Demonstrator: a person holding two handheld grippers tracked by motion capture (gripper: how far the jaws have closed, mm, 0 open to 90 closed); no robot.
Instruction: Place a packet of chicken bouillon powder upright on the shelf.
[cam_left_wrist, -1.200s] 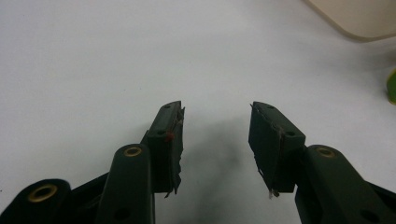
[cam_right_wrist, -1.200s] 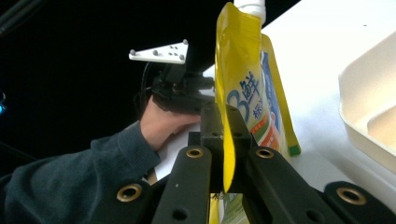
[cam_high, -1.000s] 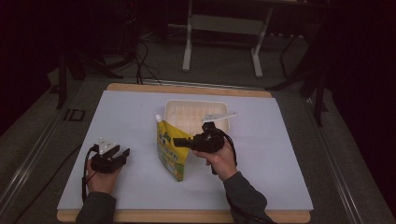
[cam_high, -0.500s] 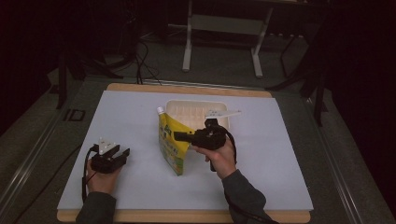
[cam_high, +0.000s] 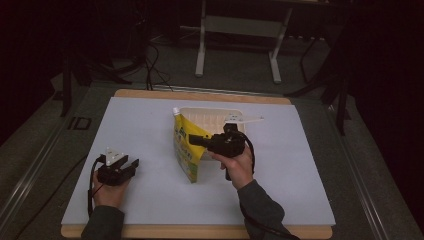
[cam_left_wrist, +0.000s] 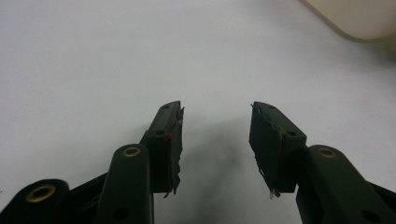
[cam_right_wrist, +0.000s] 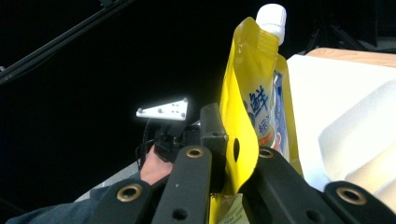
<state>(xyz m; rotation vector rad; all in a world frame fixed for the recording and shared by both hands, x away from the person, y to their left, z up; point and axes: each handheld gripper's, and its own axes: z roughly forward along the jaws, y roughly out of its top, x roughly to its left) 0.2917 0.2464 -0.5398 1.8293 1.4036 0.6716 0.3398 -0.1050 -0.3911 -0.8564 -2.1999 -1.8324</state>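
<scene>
Nearest the person, the left gripper (cam_high: 118, 169) is held low over the white counter (cam_high: 150, 130) at the near left, jaws spread wide with nothing between them, only bare counter seen past the pads (cam_left_wrist: 166, 140). A bit further in, around the middle, the right gripper (cam_high: 196, 140) is clamped onto the side seam of a yellow spouted pouch (cam_high: 186, 150), which is kept upright with its white cap (cam_right_wrist: 272, 16) on top. The pouch bottom looks to be resting on the counter. Just behind it, a shallow cream tray (cam_high: 210, 117) is sat towards the far edge.
</scene>
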